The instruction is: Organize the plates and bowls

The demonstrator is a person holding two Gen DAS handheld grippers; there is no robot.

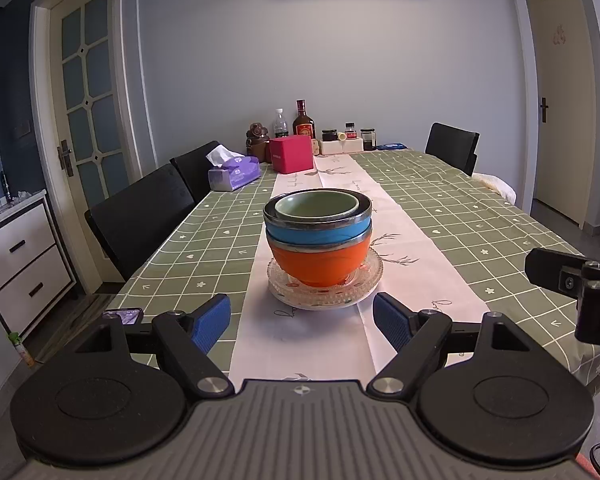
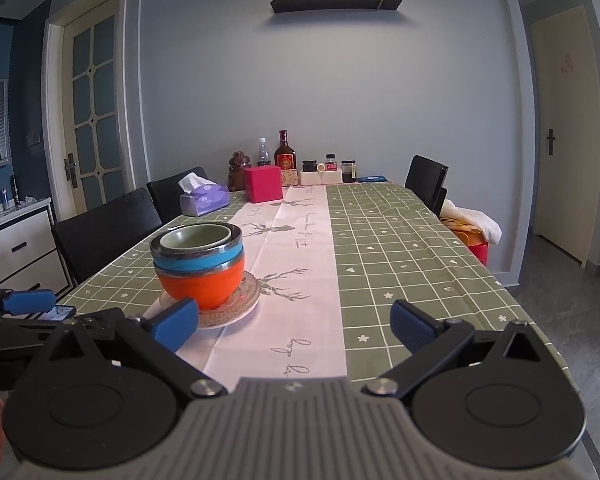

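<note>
A stack stands on the white table runner: a green bowl (image 1: 317,205) nested in a blue bowl (image 1: 318,233), nested in an orange bowl (image 1: 318,265), on a clear glass plate (image 1: 370,280) over a white plate (image 1: 320,305). The same stack shows in the right wrist view: green bowl (image 2: 196,237), blue bowl (image 2: 198,260), orange bowl (image 2: 202,287), glass plate (image 2: 246,299). My left gripper (image 1: 302,322) is open and empty, just in front of the stack. My right gripper (image 2: 294,326) is open and empty, to the right of the stack and nearer the table's front.
A green checked tablecloth (image 1: 460,216) covers the table. A tissue box (image 1: 234,174), a pink box (image 1: 292,154), bottles and jars (image 1: 304,122) stand at the far end. Black chairs (image 1: 140,216) line the left side, one chair (image 1: 452,146) stands far right. A phone (image 1: 122,316) lies at the front left edge.
</note>
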